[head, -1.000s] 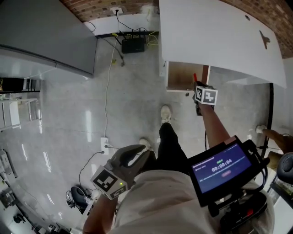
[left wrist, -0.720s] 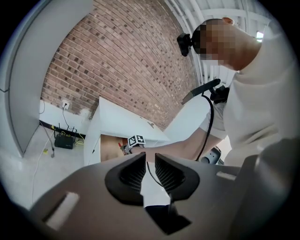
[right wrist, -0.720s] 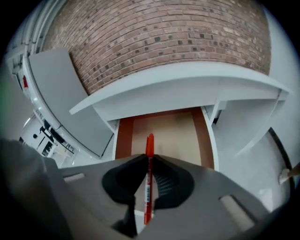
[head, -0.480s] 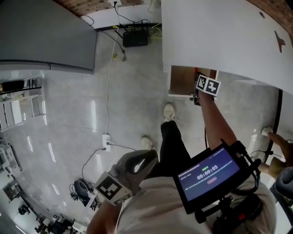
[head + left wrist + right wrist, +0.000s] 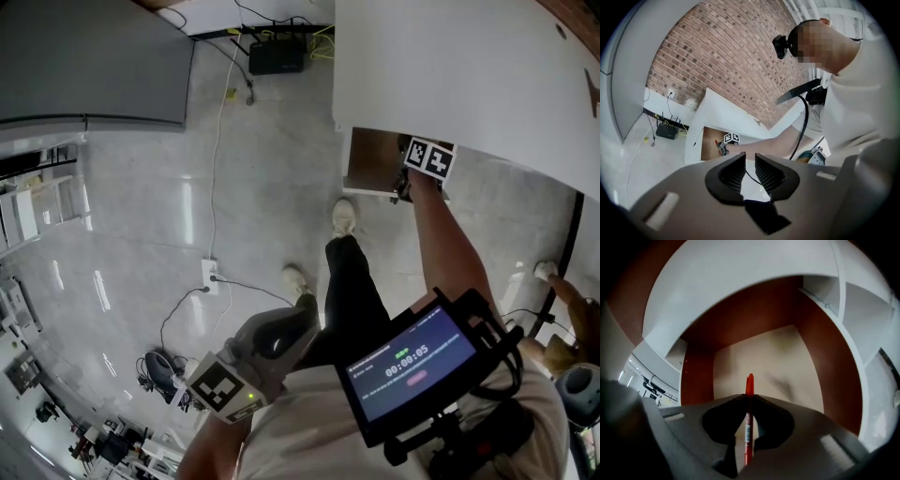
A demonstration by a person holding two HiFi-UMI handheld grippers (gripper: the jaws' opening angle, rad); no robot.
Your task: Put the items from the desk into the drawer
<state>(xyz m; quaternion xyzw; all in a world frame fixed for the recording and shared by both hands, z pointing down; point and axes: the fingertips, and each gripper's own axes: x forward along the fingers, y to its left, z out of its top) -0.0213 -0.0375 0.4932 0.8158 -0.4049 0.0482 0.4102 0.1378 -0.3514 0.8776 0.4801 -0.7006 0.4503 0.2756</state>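
Over the drawer (image 5: 761,355), red pen (image 5: 749,386) pinched between right gripper (image 5: 749,399) jaws; left gripper (image 5: 750,157) slightly parted, empty.

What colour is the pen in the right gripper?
Red-orange; the pen shows best in the right gripper view.

Screen (image 5: 408,361), dark, at person's chest: timer digits 00:00:05; smaller lines above and below too blurred to read. Pen (image 5: 748,427): pale barrel label, print too small to read.
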